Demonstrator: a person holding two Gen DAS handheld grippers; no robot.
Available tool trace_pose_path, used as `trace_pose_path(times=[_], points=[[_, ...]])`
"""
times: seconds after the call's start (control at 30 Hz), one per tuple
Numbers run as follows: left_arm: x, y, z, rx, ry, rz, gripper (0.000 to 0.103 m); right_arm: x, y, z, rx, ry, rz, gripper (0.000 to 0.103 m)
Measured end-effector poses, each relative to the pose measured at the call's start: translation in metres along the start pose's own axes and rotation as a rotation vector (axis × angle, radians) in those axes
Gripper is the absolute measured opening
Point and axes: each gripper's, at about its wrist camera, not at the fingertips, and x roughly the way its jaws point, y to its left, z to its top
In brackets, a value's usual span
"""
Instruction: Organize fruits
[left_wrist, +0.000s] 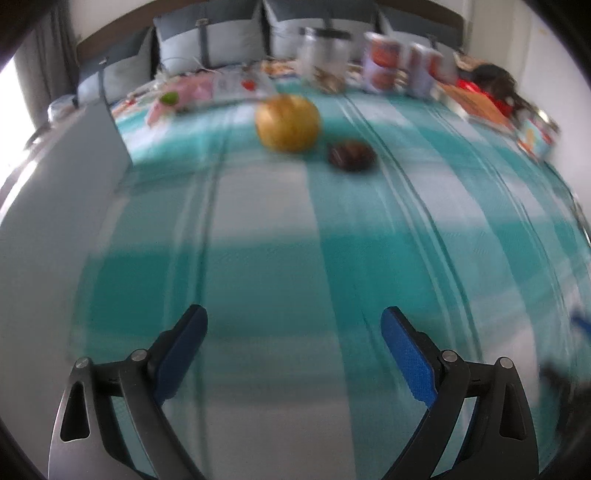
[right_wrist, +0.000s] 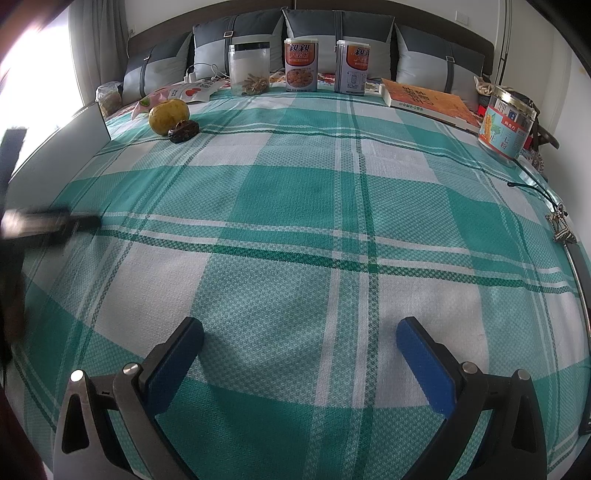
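Observation:
A yellow-orange round fruit lies on the green-and-white checked cloth, with a small dark brown fruit just to its right. Both also show in the right wrist view, the yellow fruit and the dark fruit touching at the far left. My left gripper is open and empty, well short of the fruits; its view is blurred. My right gripper is open and empty over the near cloth. The left gripper appears as a dark blur at the left edge.
A clear jar, two printed cans, an orange book and a labelled jar stand along the back and right. Snack packets lie behind the fruits. A grey panel stands at the left. Pillows line the headboard.

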Motion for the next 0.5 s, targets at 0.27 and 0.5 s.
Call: trace_pose_path(times=[0.27, 0.5], points=[[0.059, 0.004, 0.124, -0.087, 0.007, -0.001, 0.096, -0.002, 0.005, -0.006, 0.001, -0.001, 0.001, 0.103], [0.088, 0.008, 0.129, -0.118, 0.008, -0.023, 0.067, 0.001, 0.002, -0.002, 0.001, -0.001, 0.002, 0.103]])
